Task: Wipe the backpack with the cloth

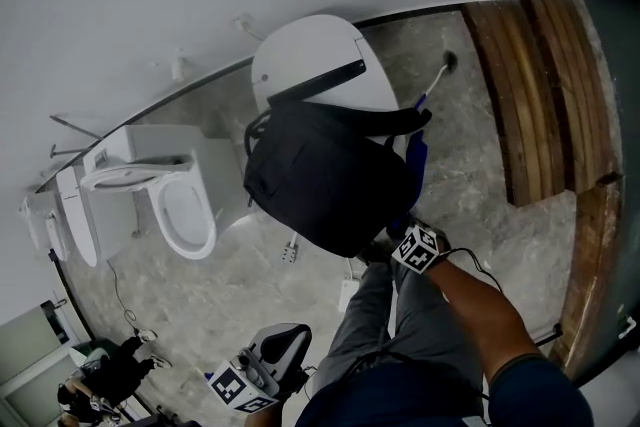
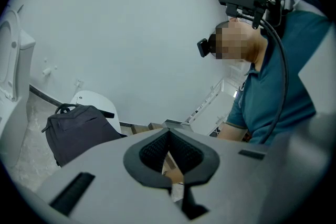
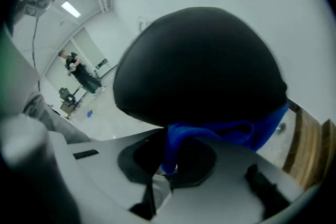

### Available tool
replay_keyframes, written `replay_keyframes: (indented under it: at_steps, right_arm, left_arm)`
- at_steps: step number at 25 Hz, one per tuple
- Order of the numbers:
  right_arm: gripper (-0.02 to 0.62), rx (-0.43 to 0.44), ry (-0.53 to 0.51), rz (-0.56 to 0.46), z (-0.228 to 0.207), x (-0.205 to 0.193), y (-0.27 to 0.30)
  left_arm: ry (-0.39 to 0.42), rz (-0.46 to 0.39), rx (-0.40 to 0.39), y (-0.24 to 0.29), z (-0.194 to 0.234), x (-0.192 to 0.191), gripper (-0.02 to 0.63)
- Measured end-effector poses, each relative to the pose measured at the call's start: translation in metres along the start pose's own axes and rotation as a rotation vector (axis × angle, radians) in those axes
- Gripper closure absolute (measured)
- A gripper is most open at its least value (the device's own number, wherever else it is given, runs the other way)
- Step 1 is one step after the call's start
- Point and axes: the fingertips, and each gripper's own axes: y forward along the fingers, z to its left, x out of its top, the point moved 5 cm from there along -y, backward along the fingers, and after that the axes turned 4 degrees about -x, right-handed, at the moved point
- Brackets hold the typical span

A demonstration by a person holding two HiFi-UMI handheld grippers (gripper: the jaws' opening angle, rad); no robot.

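Your right gripper (image 3: 169, 157) pinches the blue cloth (image 3: 233, 131), which trails from its fingers against the black backpack (image 3: 199, 65) just above. Your left gripper (image 2: 169, 140), jaws together and empty, hangs well apart from it.

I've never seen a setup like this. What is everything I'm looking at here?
closed toilet: one, white, middle of the room
backpack: one, black, sitting on the closed toilet
cloth: one, blue, against the backpack, pinched in the right gripper
open toilet: one, white, left of the closed toilet; more white ones beyond it
wooden boards: several, brown, along the right edge
floor: grey, stone pattern
bystander: one, dark clothes, far across the room
left gripper: one, grey, low at the left, shut on nothing
right gripper: one, grey, beside the backpack, shut on the cloth
right arm: one, bare forearm with a teal sleeve
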Motion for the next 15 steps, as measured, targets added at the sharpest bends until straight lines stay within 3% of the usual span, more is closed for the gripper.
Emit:
replay_keyframes:
  at_steps: [4,7,11,15]
  right_arm:
    - [0.575,0.186,-0.080,-0.017,0.109,0.024,0.023]
    - [0.575,0.257,-0.109,-0.048,0.134,0.040,0.024]
    - [0.575,0.237,-0.125,-0.083,0.099,0.038,0.005]
    - [0.575,0.044,-0.120,-0.172,0.016,0.034,-0.036]
  left_arm:
    - [-0.008,0.004,0.006,-0.003,0.006,-0.001,0.601]
    - [-0.005,0.004,0.002,-0.003,0.007,0.001,0.601]
    - [-0.004,-0.002,-0.001,-0.005,0.009,0.005,0.601]
    - [-0.005,-0.009,-0.006,-0.007,0.011,0.005,0.601]
